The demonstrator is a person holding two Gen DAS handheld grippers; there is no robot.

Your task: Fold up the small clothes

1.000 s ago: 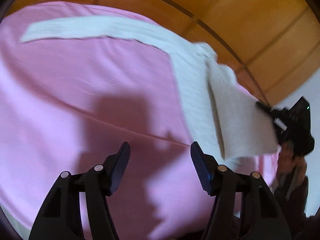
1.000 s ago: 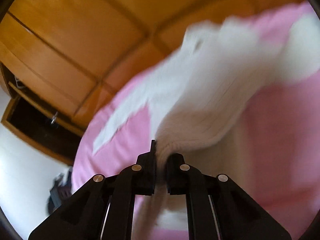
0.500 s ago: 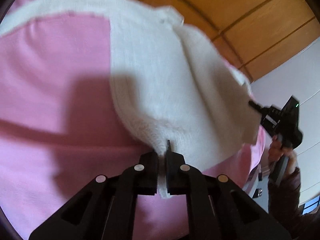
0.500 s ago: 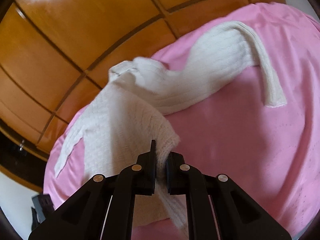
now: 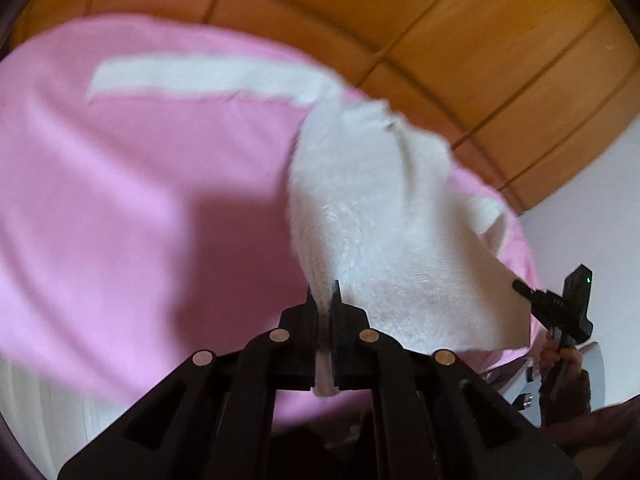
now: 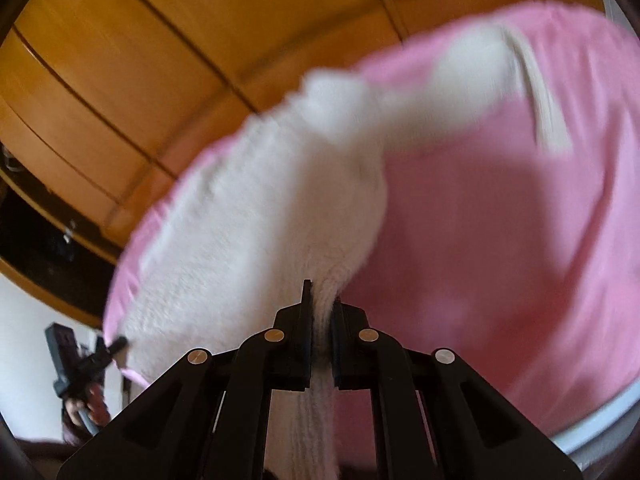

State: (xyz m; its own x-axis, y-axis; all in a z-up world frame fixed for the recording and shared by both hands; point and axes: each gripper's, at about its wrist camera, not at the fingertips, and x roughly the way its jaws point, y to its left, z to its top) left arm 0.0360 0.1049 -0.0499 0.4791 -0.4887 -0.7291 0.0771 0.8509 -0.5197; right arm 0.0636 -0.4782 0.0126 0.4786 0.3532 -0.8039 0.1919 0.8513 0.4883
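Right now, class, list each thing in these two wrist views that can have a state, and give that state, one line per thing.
Left gripper: shut on the white garment's edge.
Right gripper: shut on another edge of the garment.
White knitted garment: lifted at both gripped edges, one long part lying flat.
Pink bedcover: spread out, lightly creased.
Wooden wardrobe: doors closed.

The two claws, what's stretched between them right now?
The white knit sweater spans between them: the left claw pinches one hem corner, the right claw the other, seen in the left wrist view. Pink bedspread lies underneath.
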